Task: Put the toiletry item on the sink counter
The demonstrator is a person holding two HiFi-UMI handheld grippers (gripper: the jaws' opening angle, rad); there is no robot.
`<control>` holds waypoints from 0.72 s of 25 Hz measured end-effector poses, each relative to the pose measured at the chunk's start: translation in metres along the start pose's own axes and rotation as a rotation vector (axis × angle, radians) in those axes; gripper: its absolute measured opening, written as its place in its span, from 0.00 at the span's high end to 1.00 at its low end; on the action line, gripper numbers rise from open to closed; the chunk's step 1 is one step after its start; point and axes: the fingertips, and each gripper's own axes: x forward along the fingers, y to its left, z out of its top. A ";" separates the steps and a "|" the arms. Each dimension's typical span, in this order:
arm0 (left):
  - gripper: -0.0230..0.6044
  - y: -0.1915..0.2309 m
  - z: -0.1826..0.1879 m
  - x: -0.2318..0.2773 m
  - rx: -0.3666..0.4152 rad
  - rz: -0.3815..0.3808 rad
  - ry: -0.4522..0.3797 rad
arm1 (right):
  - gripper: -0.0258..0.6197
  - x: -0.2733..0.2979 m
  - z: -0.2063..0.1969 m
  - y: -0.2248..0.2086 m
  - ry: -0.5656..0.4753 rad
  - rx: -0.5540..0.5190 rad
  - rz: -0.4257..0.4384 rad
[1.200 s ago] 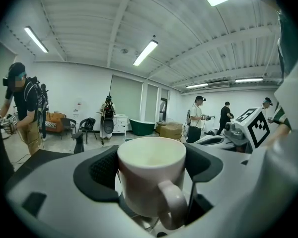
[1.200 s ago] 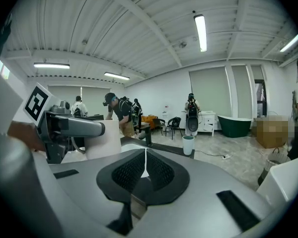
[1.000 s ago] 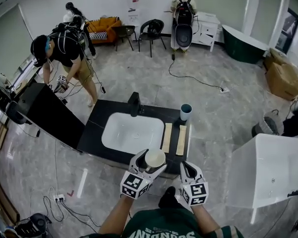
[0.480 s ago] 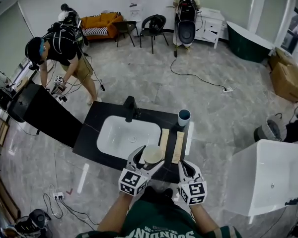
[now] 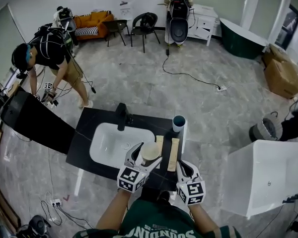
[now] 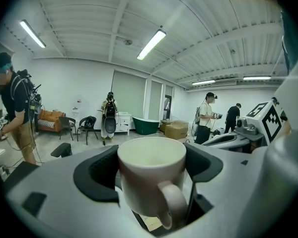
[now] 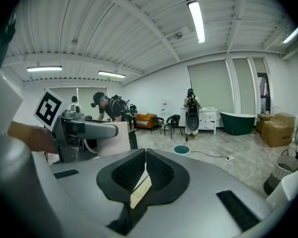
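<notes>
Sitting upright between the left tongs (image 6: 148, 163), the cream mug (image 6: 150, 185) looks empty.

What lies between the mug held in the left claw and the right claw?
In the head view, a long beige box on the counter lies between the mug and the right claw.

Open test hall: bathtub (image 5: 241, 38), sink counter (image 5: 85, 129)

No text reads clearly. White lettering on the green shirt (image 5: 156, 230) is upside down and cut off; the wall poster (image 5: 125, 0) and the paper tag (image 7: 140, 191) at the right gripper's (image 7: 145, 162) jaws bear print too small.
</notes>
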 end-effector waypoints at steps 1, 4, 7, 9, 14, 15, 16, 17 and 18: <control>0.32 0.005 0.000 0.007 0.001 -0.008 0.005 | 0.89 0.007 0.002 -0.002 0.003 0.001 -0.002; 0.32 0.020 0.001 0.029 -0.001 -0.033 0.018 | 0.89 0.029 0.011 -0.008 0.011 -0.001 -0.007; 0.32 0.034 -0.001 0.050 0.001 -0.057 0.037 | 0.89 0.049 0.019 -0.014 0.018 0.002 -0.014; 0.32 0.044 -0.003 0.064 0.006 -0.069 0.049 | 0.89 0.062 0.021 -0.020 0.022 0.008 -0.021; 0.32 0.063 -0.006 0.098 0.000 -0.094 0.067 | 0.89 0.087 0.021 -0.032 0.048 0.020 -0.029; 0.32 0.066 -0.007 0.105 -0.003 -0.097 0.071 | 0.89 0.091 0.021 -0.034 0.053 0.021 -0.029; 0.32 0.069 -0.008 0.111 -0.005 -0.101 0.075 | 0.89 0.095 0.020 -0.037 0.058 0.023 -0.031; 0.32 0.072 -0.009 0.117 -0.007 -0.104 0.081 | 0.89 0.098 0.020 -0.039 0.064 0.025 -0.032; 0.32 0.075 -0.010 0.123 -0.008 -0.108 0.086 | 0.89 0.101 0.020 -0.041 0.069 0.027 -0.035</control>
